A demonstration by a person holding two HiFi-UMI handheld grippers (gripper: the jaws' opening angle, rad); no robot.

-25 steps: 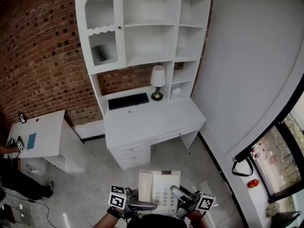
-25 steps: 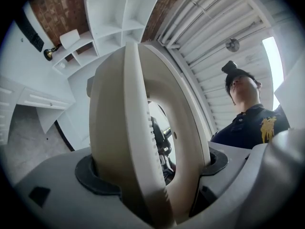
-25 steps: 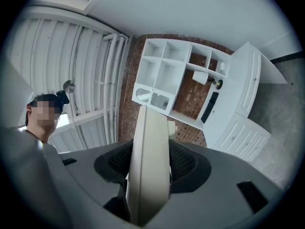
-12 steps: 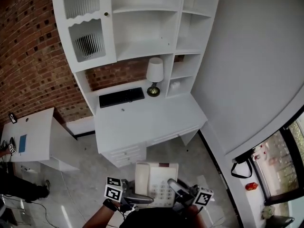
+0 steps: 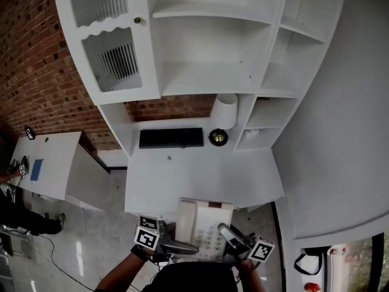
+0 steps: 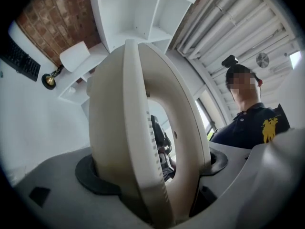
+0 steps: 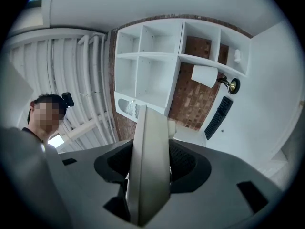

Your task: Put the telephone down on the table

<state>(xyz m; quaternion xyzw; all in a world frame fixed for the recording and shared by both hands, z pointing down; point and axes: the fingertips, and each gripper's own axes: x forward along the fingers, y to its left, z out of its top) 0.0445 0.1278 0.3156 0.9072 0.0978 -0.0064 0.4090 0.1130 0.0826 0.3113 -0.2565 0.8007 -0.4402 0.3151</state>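
- When you look down from the head view, the telephone [image 5: 203, 227] sits low in the picture, between the two grippers. Its far end is right at the front edge of the white table [image 5: 200, 175].
- The left gripper [image 5: 177, 246] has the phone's left side. The right gripper [image 5: 230, 238] has its right side.
- Only the head view shows the phone's flat top and the whole table. It also shows the black keyboard [image 5: 171, 138] and the lamp [image 5: 224, 111] at the back of the table.
- Only the gripper views show the fingers up close. In the left gripper view, the jaws squeeze the phone from both sides, where the curved handset lies. A person [image 6: 252, 120] in a dark shirt shows behind it.
- In the right gripper view, the jaws are pressed tight on a thin edge of the phone.
- I cannot tell if the phone touches the table.
- The phone is creamy white. The handset lies along its left side. Rows of buttons sit on the right, with a small dark strip above them.
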